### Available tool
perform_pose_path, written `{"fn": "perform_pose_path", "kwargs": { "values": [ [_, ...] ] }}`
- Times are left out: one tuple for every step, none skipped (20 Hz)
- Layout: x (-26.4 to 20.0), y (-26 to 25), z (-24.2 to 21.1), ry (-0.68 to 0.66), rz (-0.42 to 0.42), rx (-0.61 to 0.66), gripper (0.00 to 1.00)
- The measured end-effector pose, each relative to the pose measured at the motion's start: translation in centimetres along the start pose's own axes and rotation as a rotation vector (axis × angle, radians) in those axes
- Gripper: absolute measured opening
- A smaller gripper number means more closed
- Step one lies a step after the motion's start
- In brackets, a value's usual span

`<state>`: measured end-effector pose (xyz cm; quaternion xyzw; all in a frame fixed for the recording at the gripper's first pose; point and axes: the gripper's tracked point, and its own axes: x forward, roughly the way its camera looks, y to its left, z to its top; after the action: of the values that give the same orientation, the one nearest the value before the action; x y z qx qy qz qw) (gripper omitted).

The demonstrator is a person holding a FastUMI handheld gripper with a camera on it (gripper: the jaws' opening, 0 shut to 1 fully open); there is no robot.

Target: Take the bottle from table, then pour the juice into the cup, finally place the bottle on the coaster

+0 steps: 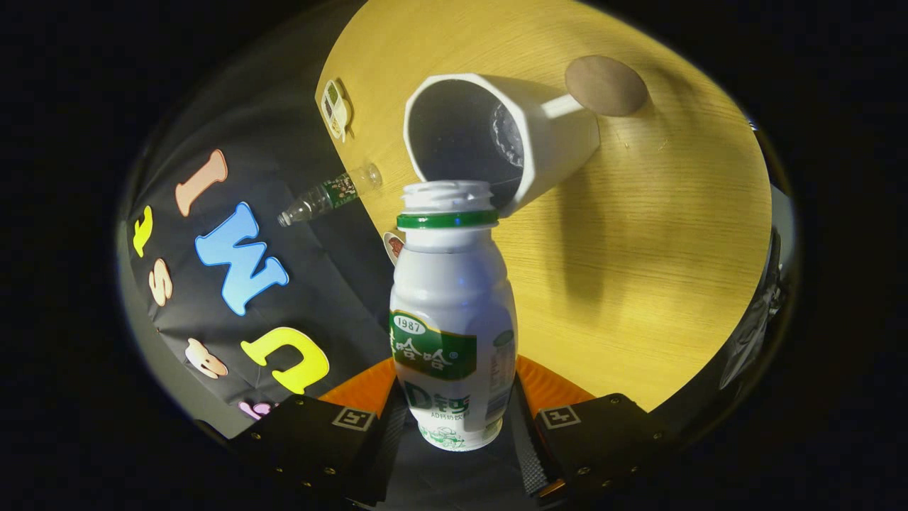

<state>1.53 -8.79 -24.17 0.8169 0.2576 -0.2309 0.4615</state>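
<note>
My gripper (454, 411) is shut on a white bottle (452, 312) with a green label and a green neck ring; both fingers press its lower sides. The bottle has no cap, and its open mouth sits right at the rim of a white cup (496, 138) just ahead. The whole view is rolled, so the bottle is tipped toward the cup's opening. The cup stands on the wooden table (638, 248). Beyond the cup lies a round brown coaster (605, 85), bare on top. No stream of juice can be made out.
A small clear plastic bottle (330, 195) lies at the table's edge by the black cloth wall. A small white tag-like object (335, 108) rests on the table near that edge. Open wood spreads to the right of the cup.
</note>
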Motion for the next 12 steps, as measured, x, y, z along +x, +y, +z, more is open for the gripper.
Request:
{"fn": "perform_pose_path", "kwargs": {
  "values": [
    [0.0,-0.1,0.0,-0.006,0.001,-0.022,0.69],
    [0.1,-0.1,-0.1,-0.012,0.004,-0.043,0.69],
    [0.2,-0.1,-0.1,-0.017,0.007,-0.065,0.69],
    [0.3,-0.3,-0.1,-0.023,0.010,-0.089,0.69],
    [0.3,-0.4,0.0,-0.035,0.014,-0.114,0.69],
    [0.3,-0.4,0.3,-0.051,0.014,-0.140,0.69],
    [0.5,-0.5,0.4,-0.069,0.016,-0.175,0.69],
    [0.8,-0.8,0.4,-0.081,0.006,-0.216,0.69],
    [0.9,-1.1,0.5,-0.097,0.000,-0.256,0.69],
    [0.9,-1.3,1.0,-0.117,0.002,-0.289,0.69],
    [1.0,-1.4,1.3,-0.142,0.005,-0.316,0.69],
    [1.0,-1.4,1.5,-0.165,0.011,-0.343,0.69]
  ]
}}
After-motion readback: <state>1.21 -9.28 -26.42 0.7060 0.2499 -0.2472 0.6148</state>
